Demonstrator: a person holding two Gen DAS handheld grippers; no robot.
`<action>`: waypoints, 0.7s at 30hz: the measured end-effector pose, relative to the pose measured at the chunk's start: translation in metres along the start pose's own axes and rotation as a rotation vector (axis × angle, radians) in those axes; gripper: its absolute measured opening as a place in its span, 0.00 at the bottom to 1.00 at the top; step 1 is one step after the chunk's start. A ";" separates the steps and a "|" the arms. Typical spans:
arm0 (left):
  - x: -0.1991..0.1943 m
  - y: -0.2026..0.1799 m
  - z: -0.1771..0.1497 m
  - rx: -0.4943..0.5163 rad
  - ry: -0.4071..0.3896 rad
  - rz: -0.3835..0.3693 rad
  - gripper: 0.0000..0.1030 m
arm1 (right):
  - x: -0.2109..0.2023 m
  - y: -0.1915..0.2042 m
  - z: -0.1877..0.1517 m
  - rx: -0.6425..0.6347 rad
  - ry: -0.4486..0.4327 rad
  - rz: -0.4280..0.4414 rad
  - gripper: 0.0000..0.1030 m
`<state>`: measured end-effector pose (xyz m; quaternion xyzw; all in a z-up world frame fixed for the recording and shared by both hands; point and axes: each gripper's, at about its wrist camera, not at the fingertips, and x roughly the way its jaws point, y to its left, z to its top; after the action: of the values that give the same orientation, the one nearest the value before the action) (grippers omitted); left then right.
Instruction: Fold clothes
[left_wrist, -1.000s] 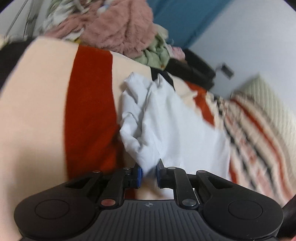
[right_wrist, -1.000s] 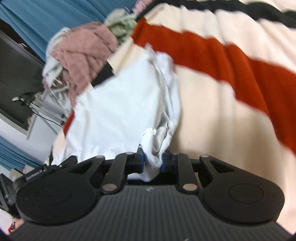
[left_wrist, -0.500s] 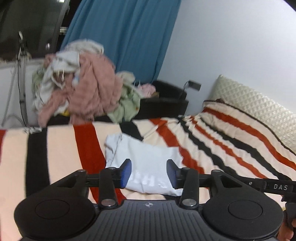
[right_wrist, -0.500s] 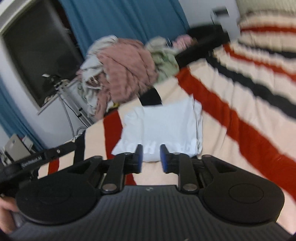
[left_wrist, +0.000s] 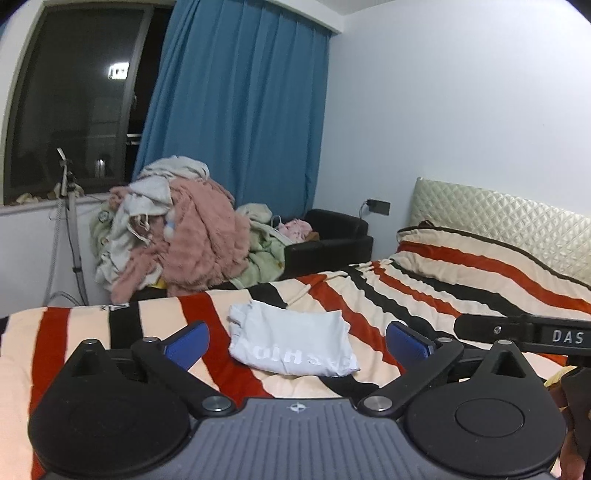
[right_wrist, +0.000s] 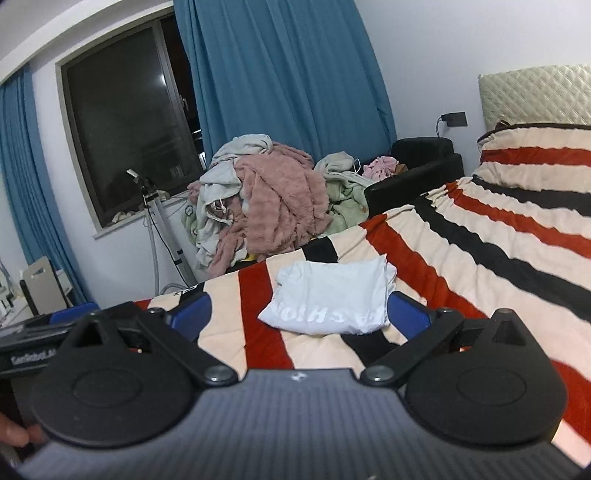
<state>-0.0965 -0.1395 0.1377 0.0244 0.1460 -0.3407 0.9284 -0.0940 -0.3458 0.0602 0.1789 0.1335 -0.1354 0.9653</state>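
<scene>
A light blue T-shirt (left_wrist: 291, 341) lies folded into a flat rectangle on the striped bed, white lettering along its near edge. It also shows in the right wrist view (right_wrist: 332, 297). My left gripper (left_wrist: 297, 341) is open and empty, held back above the bed's near side with the shirt seen between its blue pads. My right gripper (right_wrist: 299, 314) is open and empty too, also drawn back from the shirt. The right gripper's body (left_wrist: 524, 332) shows at the right edge of the left wrist view.
A striped blanket (left_wrist: 424, 291) in red, black and cream covers the bed. A heap of unfolded clothes (left_wrist: 177, 229) with a pink fleece is piled beyond the bed's far edge, beside a black armchair (left_wrist: 328, 240). Blue curtains and a dark window stand behind.
Both grippers let go of the shirt, opened wide and pulled back and up. The shirt now lies folded on the bed.
</scene>
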 end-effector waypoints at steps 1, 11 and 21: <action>-0.007 -0.001 -0.002 -0.003 -0.007 0.004 1.00 | -0.003 0.001 -0.003 0.001 0.001 -0.003 1.00; -0.025 0.006 -0.024 0.008 -0.058 0.060 1.00 | -0.008 0.015 -0.039 -0.068 -0.089 -0.021 1.00; 0.011 0.035 -0.070 -0.011 -0.011 0.085 1.00 | 0.035 0.018 -0.086 -0.142 -0.073 -0.023 1.00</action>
<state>-0.0844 -0.1094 0.0661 0.0237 0.1415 -0.3003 0.9430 -0.0742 -0.3041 -0.0224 0.1035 0.1096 -0.1429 0.9782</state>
